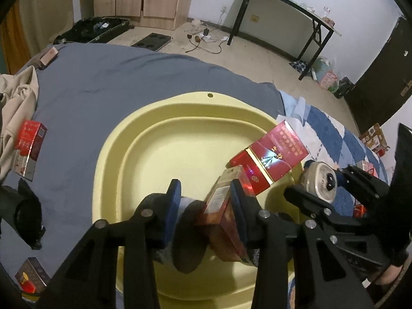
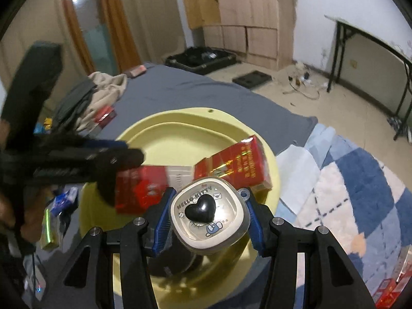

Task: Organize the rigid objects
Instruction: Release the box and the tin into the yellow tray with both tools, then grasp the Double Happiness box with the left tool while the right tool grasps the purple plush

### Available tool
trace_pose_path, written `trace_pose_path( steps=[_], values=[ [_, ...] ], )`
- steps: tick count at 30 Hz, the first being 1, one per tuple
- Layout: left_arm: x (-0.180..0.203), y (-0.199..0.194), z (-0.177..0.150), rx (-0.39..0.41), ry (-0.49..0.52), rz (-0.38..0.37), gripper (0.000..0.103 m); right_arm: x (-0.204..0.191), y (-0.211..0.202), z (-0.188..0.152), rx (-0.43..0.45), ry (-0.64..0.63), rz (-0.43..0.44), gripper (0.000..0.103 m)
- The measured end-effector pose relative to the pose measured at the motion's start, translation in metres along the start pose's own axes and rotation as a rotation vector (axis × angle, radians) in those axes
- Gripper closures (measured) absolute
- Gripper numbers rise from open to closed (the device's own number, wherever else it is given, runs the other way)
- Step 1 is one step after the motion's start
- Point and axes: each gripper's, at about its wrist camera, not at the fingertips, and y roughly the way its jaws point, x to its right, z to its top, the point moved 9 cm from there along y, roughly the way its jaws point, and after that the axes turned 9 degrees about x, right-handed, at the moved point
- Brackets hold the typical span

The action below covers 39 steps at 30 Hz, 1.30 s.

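while both tools hang over the yellow basin [image 1: 164, 118] on the bed [image 1: 108, 82], the step in hand looks like dropping items into it. left tool [image 1: 206, 200] has a red-brown cigarette pack [image 1: 224, 206] between its jaws, lying against the right pad w/ a gap to the left pad, so not clamped from both sides; whether it's resting or already let go i can't tell. best bet: lower it flat beside the big red carton [image 1: 270, 159] leaning on the basin's right rim, then open wide & pull straight back.

right tool [image 2: 209, 211] is clenched on a hello kitty case [image 2: 208, 213], pads on both sides, above the basin's near edge. wait till the left one clears, else they bump.

hard to see: left tool is motion-blurred in the right view; the basin's near part is blocked by the tools; other packs [image 1: 29, 146] on the bed sit at frame edges, labels unreadable.
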Motion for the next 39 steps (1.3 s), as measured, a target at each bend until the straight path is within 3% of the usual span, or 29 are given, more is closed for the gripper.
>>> trace_pose_path(
  steps=[2, 5, 9, 10, 11, 13, 16, 19, 23, 26, 32, 34, 37, 39],
  values=[
    [0.001, 0.003, -0.002, -0.008, 0.000, 0.000, 0.053, 0.003, 0.007, 0.002, -0.024, 0.018, 0.012, 0.052],
    [0.005, 0.008, -0.002, -0.022, 0.006, 0.002, 0.029, -0.003, 0.017, 0.003, -0.039, -0.005, 0.013, 0.052],
    [0.019, -0.004, 0.011, 0.030, 0.044, -0.009, 0.009, -0.016, 0.022, 0.000, -0.048, -0.091, 0.008, 0.052],
    [0.023, -0.009, 0.016, 0.050, 0.052, -0.002, 0.006, -0.018, 0.022, 0.002, -0.047, -0.105, 0.017, 0.048],
    [0.029, -0.017, 0.023, 0.081, 0.063, -0.002, 0.003, -0.019, 0.019, 0.005, -0.034, -0.111, 0.020, 0.033],
    [0.038, -0.027, 0.035, 0.116, 0.072, -0.014, 0.001, -0.019, 0.006, 0.008, 0.015, -0.115, 0.027, 0.015],
    [0.057, -0.041, 0.049, 0.169, 0.072, -0.037, 0.000, -0.005, -0.016, 0.015, 0.055, -0.073, 0.013, 0.008],
    [0.103, -0.047, 0.055, 0.171, 0.124, -0.106, 0.000, 0.029, -0.054, 0.012, 0.110, 0.009, -0.035, 0.000],
    [0.180, -0.042, 0.046, 0.124, 0.180, -0.224, 0.000, 0.093, -0.114, -0.007, 0.183, 0.138, -0.141, 0.000],
    [0.248, -0.033, 0.020, 0.074, 0.260, -0.308, 0.000, 0.152, -0.164, -0.032, 0.219, 0.225, -0.252, 0.000],
    [0.331, -0.009, -0.029, -0.021, 0.392, -0.346, 0.000, 0.261, -0.257, -0.090, 0.222, 0.348, -0.489, 0.000],
    [0.367, 0.002, -0.046, -0.057, 0.471, -0.366, 0.000, 0.285, -0.277, -0.109, 0.221, 0.385, -0.542, 0.000],
    [0.392, 0.009, -0.054, -0.049, 0.554, -0.370, 0.000, 0.301, -0.291, -0.137, 0.200, 0.391, -0.571, 0.000],
    [0.405, 0.018, -0.059, -0.059, 0.596, -0.376, 0.000, 0.311, -0.288, -0.163, 0.128, 0.386, -0.596, 0.000]
  ],
)
